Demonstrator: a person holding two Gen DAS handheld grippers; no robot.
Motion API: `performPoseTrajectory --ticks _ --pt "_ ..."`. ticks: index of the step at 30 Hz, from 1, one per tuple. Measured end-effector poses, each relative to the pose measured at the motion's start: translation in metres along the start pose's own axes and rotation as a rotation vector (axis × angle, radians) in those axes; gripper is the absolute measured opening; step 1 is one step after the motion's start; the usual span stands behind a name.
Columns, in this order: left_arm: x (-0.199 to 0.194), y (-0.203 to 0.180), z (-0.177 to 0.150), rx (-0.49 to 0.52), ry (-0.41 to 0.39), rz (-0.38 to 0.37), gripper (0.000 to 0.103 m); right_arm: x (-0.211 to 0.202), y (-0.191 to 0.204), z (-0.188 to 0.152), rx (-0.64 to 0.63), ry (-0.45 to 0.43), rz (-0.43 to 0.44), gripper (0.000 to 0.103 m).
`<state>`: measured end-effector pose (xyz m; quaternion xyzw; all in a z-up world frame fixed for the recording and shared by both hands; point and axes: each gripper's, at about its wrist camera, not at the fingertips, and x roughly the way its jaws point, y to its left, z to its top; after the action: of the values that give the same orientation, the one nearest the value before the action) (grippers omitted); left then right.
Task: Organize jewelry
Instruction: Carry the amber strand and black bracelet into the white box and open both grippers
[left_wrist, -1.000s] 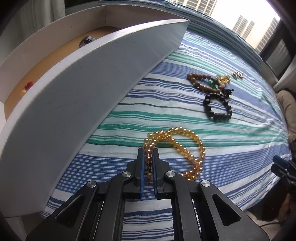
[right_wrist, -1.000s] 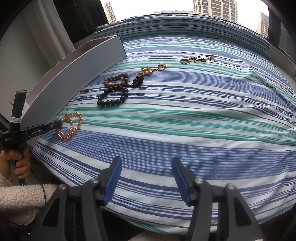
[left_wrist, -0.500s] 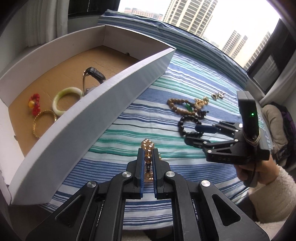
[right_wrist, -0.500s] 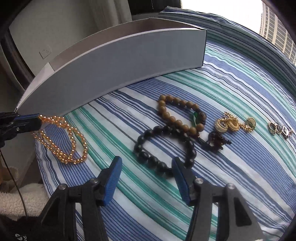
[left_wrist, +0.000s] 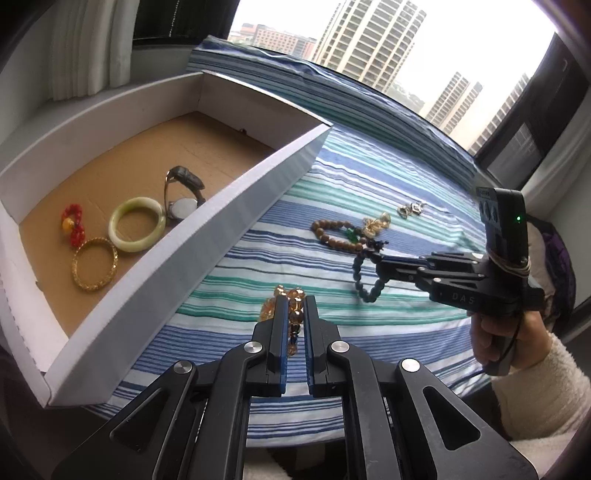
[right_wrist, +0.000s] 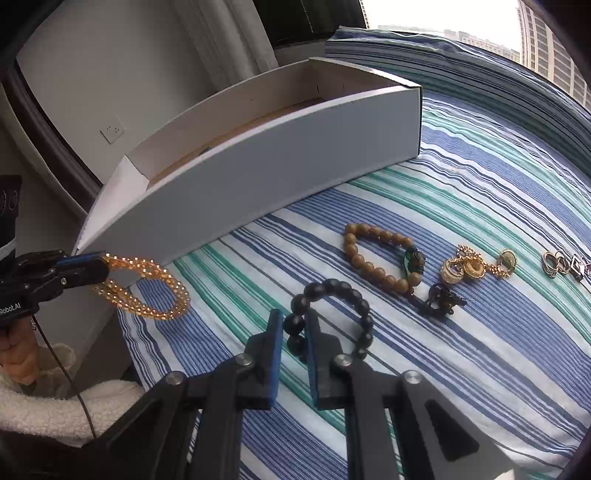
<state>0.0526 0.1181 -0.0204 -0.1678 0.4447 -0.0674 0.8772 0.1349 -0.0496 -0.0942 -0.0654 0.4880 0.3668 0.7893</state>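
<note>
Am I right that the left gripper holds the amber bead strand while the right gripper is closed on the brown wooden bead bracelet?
Not quite. The left gripper does hold the amber bead strand, but the right gripper is closed on the black bead bracelet. The right wrist view shows the brown wooden bead bracelet lying untouched on the striped bedsheet.

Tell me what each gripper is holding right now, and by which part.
Left gripper: amber glass-bead bracelet, pinched across its strands. Right gripper: black round-bead bracelet, clamped on beads at one side.

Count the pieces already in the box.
5, left to right: red bead piece, gold bangle, jade bangle, two watches by the box wall, which may hide more.
</note>
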Motion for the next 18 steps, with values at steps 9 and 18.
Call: performPoseTrajectory --ticks 9,18 --pt "-0.086 0.019 0.063 -0.039 -0.144 0.001 0.005 -0.076 0.048 0.062 -0.047 -0.173 0.132 0.012" --pt "-0.068 0.092 0.137 -0.094 -0.177 0.173 0.005 -0.063 0.076 0.166 -0.056 -0.277 0.122 0.012"
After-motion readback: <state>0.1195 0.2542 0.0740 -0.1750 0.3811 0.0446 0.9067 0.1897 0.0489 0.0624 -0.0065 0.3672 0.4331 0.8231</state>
